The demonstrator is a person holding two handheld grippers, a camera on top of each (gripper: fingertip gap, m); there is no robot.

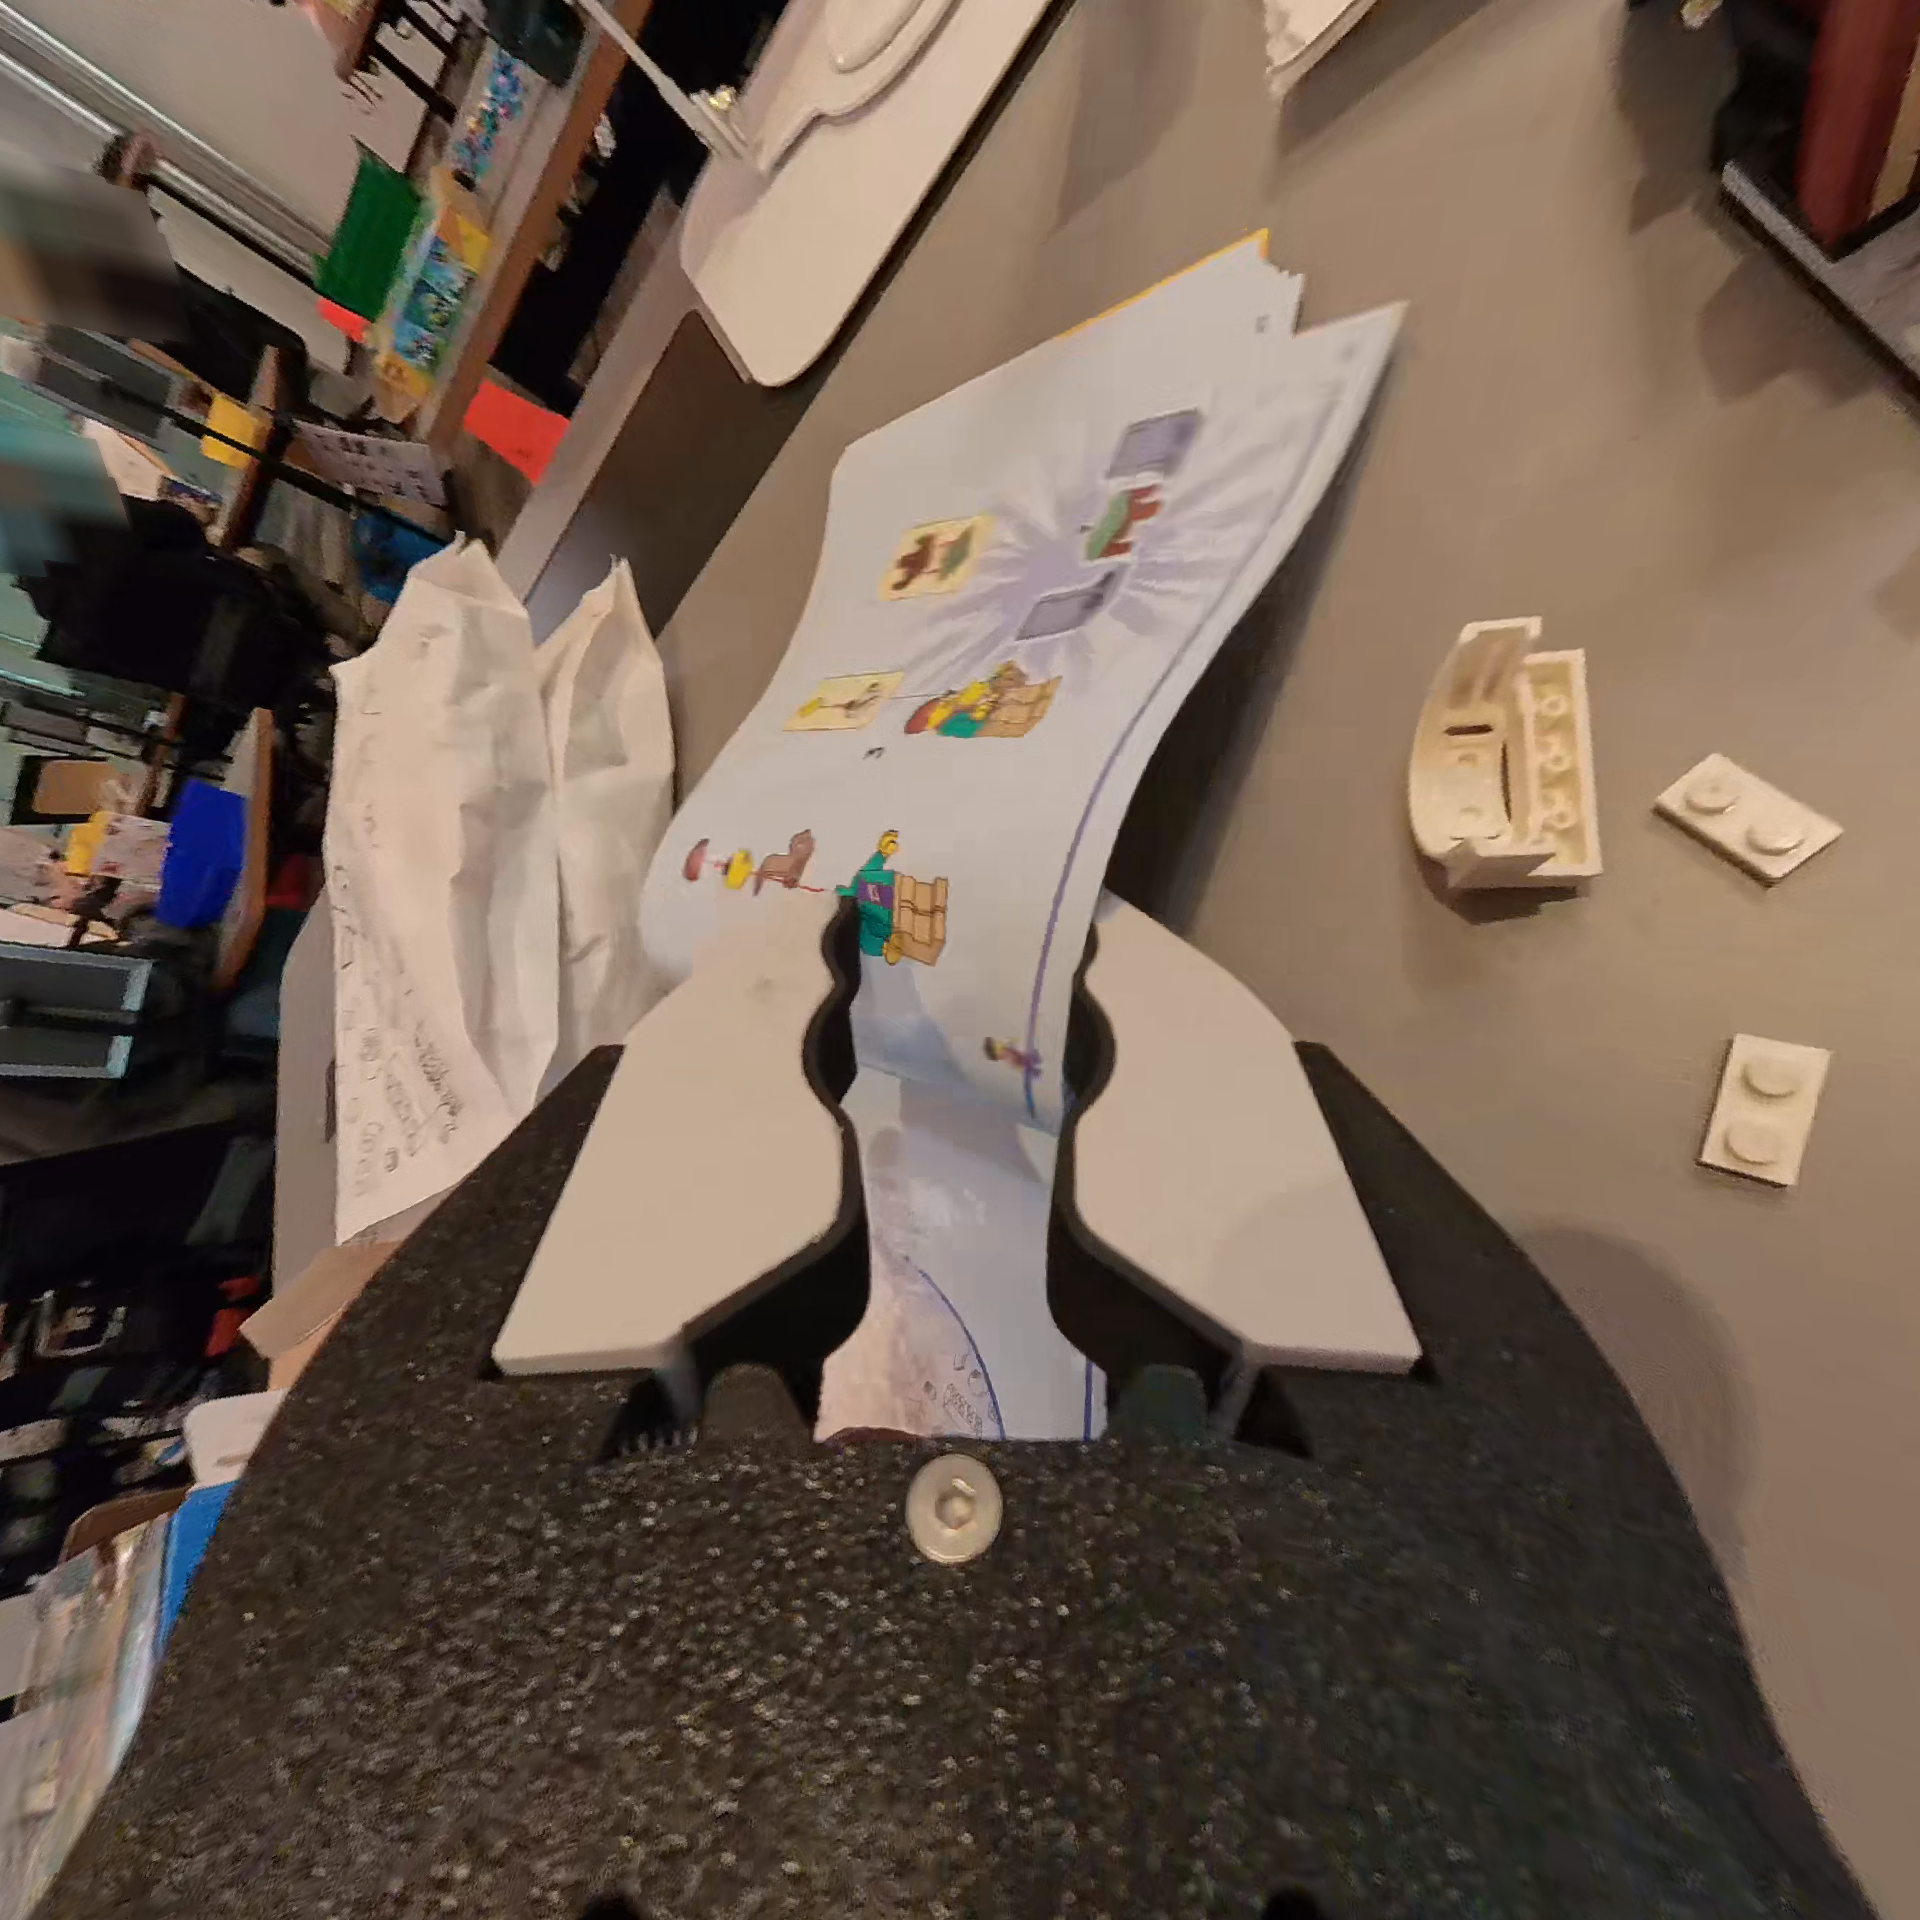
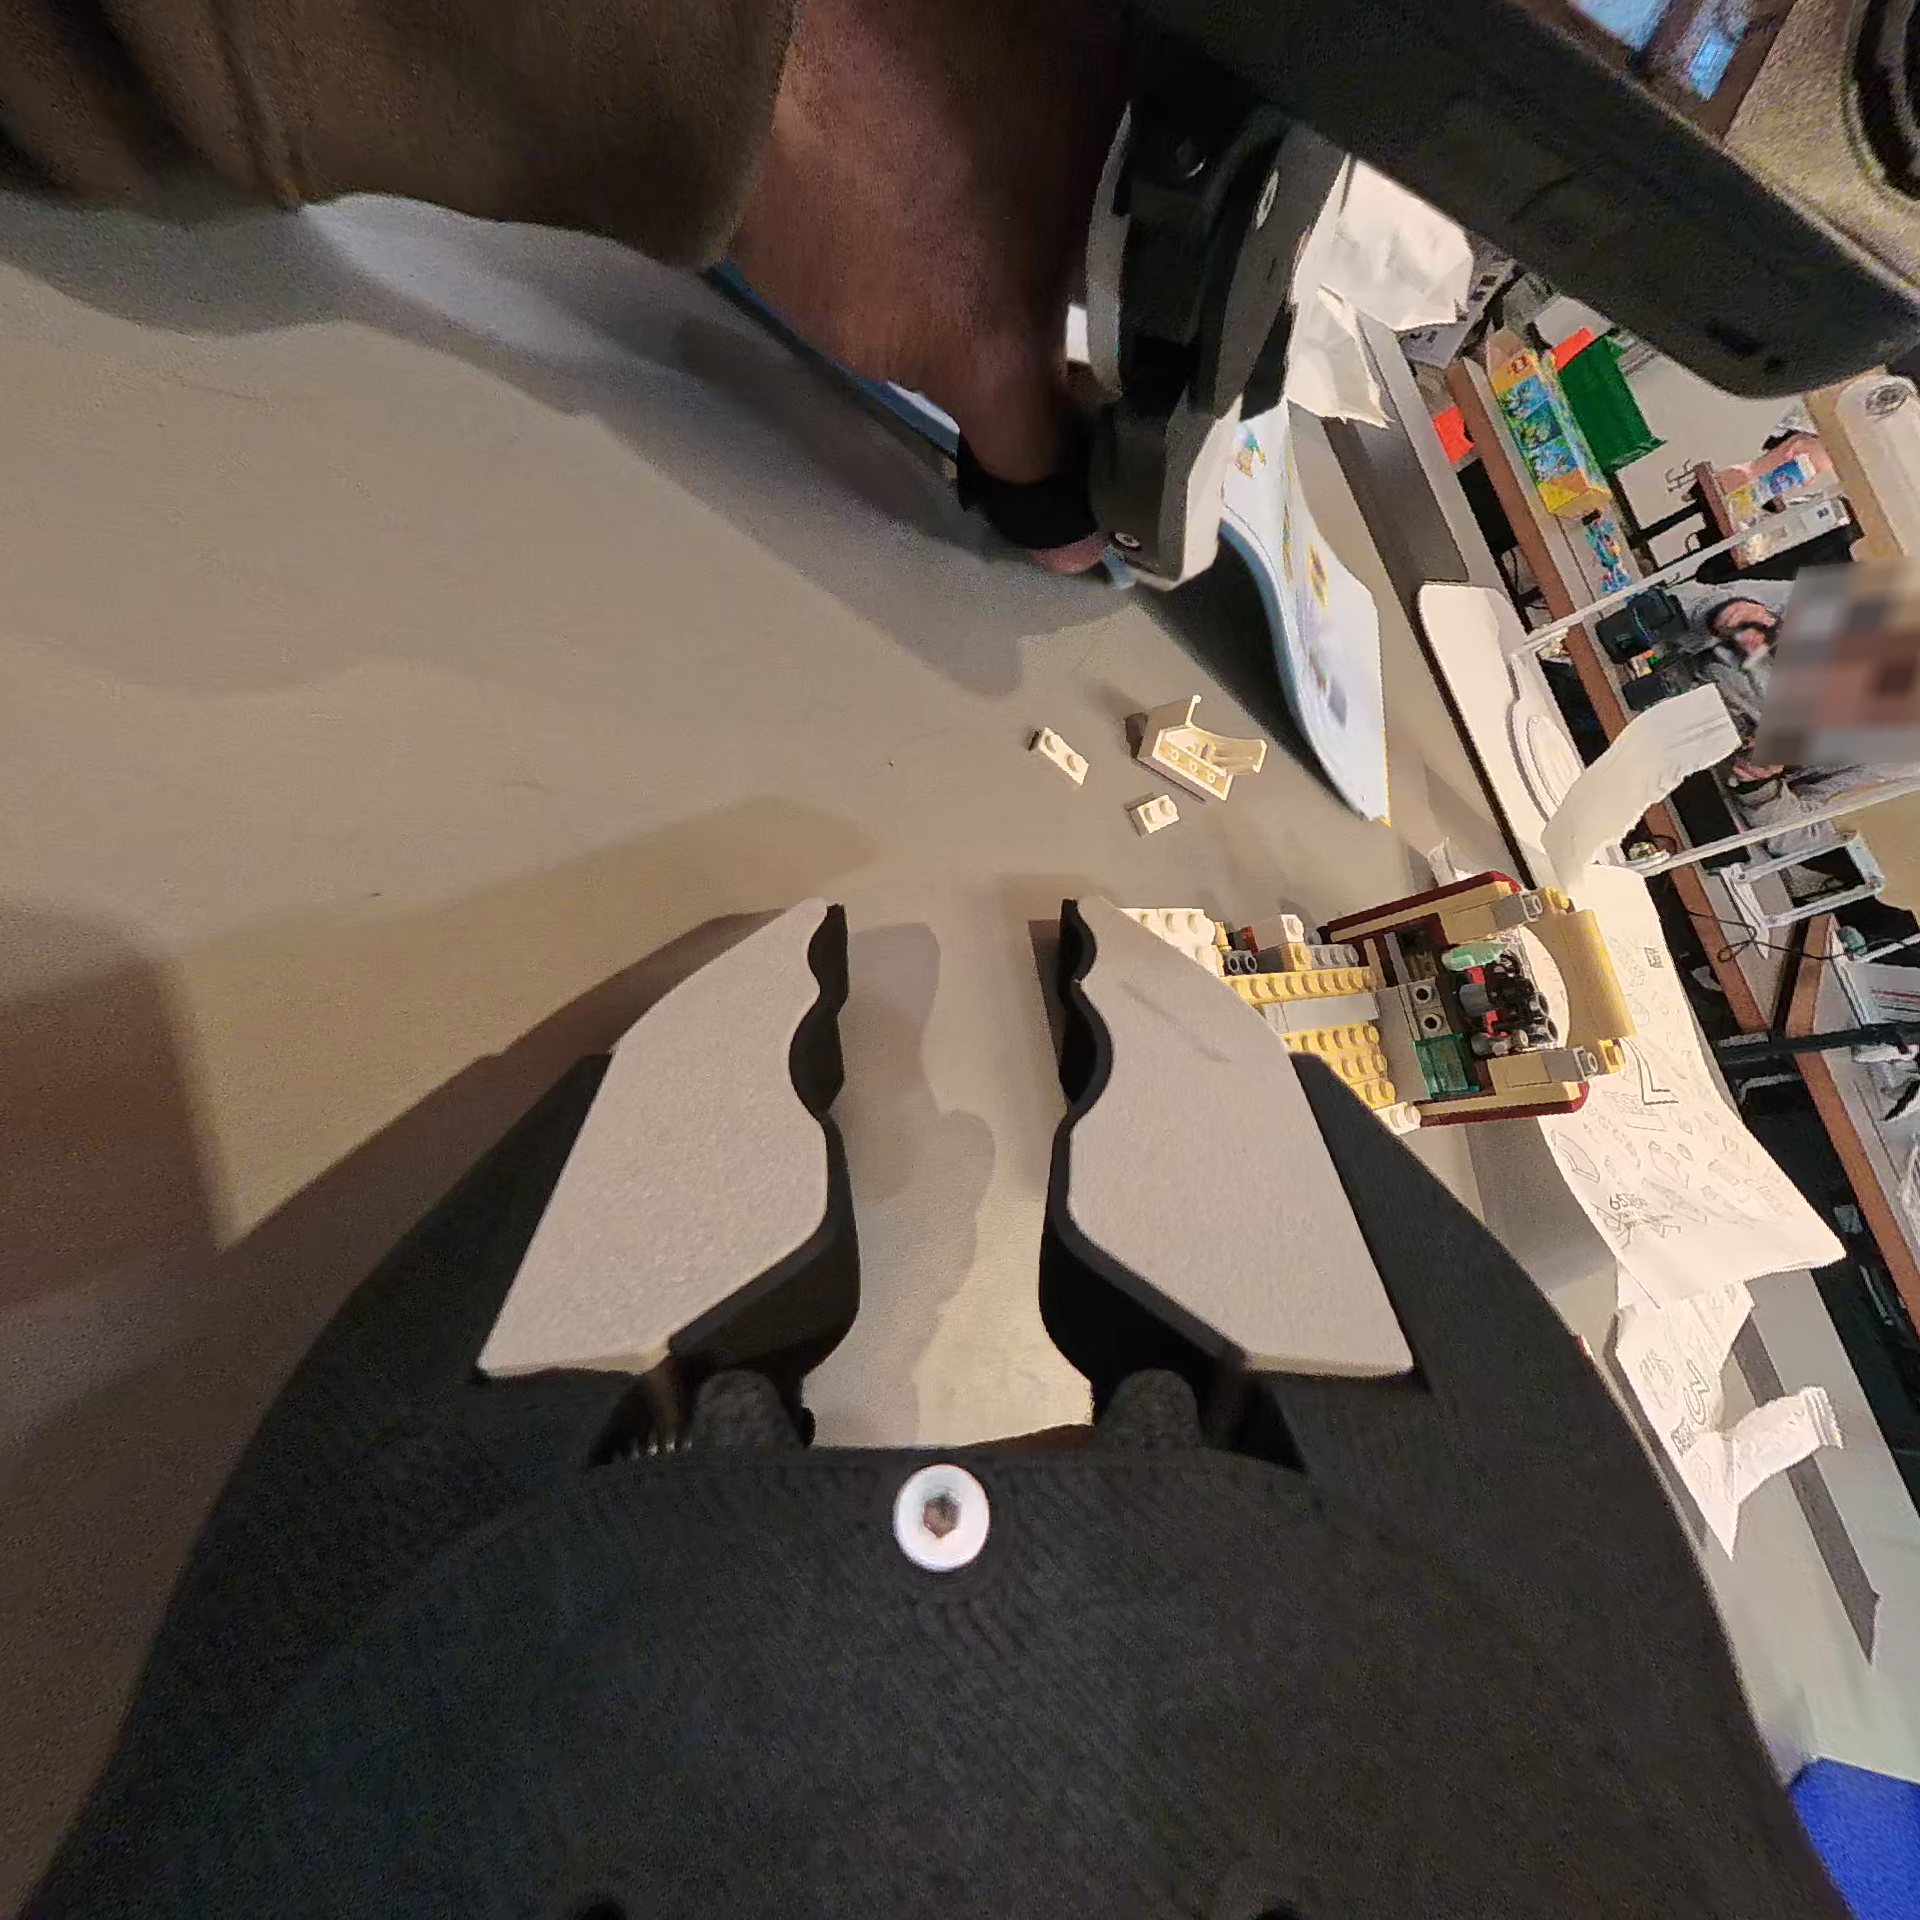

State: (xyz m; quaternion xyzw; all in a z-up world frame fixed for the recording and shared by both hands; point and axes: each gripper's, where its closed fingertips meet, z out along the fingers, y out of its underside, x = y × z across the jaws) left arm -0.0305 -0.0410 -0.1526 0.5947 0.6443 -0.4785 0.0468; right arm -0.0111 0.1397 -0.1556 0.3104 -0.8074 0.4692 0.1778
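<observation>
Left claw [image 1: 961, 940]: fingers part-closed about a lifted page of the instruction booklet [image 1: 1049, 623]; whether the pads actually pinch the sheet cannot be told, since motion blur obscures contact. The page is thin, limp and tear-prone, bowing under its own weight; it is probably best taken near its free edge. Right claw [image 2: 945, 925]: part-open and empty above the grey table [image 2: 520, 623]. Beyond lie two small white plates [image 1: 1745, 816], a white curved piece [image 1: 1496, 769] and a brick model [image 2: 1455, 997].

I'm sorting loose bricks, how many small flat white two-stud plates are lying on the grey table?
2: one small flat white two-stud plate beside the white curved brick piece, the other apart, nearer the camera. More may be hidden behind the booklet.
</observation>
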